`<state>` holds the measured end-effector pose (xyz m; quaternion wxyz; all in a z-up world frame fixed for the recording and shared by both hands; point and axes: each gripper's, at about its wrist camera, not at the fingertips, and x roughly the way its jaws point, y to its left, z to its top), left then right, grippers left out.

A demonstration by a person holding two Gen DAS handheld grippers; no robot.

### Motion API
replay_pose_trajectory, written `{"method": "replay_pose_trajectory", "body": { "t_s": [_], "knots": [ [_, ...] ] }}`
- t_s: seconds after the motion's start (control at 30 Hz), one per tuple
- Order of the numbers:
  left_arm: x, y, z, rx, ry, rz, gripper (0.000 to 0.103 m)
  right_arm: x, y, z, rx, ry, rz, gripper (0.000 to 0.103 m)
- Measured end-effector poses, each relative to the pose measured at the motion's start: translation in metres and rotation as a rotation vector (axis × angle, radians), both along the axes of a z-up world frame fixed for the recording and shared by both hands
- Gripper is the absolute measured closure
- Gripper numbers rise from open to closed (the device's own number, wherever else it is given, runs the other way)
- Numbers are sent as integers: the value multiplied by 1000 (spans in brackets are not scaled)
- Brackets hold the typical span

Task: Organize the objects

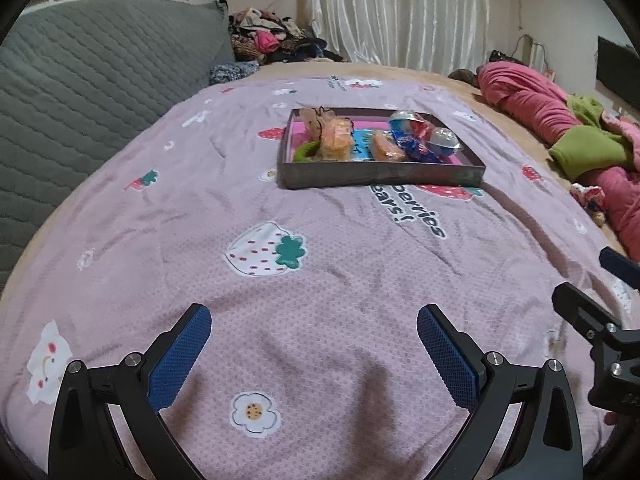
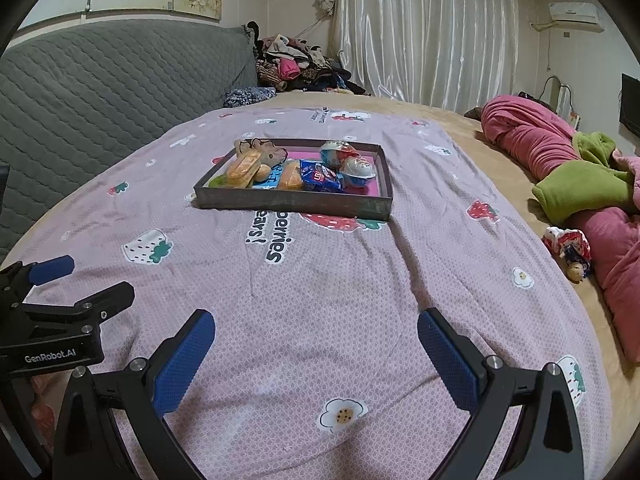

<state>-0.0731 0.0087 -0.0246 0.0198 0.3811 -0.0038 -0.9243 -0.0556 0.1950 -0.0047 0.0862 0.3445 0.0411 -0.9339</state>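
This is a bedroom in a home. A big bed [image 2: 360, 320] has a pink blanket [image 2: 320, 280] with strawberry pictures. Long white curtains [image 2: 424, 32] hang behind. Clothes [image 2: 296, 68] sit in a pile, and an air cooler [image 2: 576, 14] is on the wall.

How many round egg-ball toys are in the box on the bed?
2. Both sit at the right end of the box: one egg ball nearer the front, the other egg ball just behind it. More could be hidden under the snack packets.
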Motion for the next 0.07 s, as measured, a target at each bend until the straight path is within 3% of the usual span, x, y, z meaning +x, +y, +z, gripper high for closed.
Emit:
{"method": "replay_pose_trajectory", "body": {
  "t_s": [0.07],
  "knots": [
    [0, 1, 0, -9, 1, -1, 0, 0, 0, -1, 1, 1, -2, 1]
  ]
}}
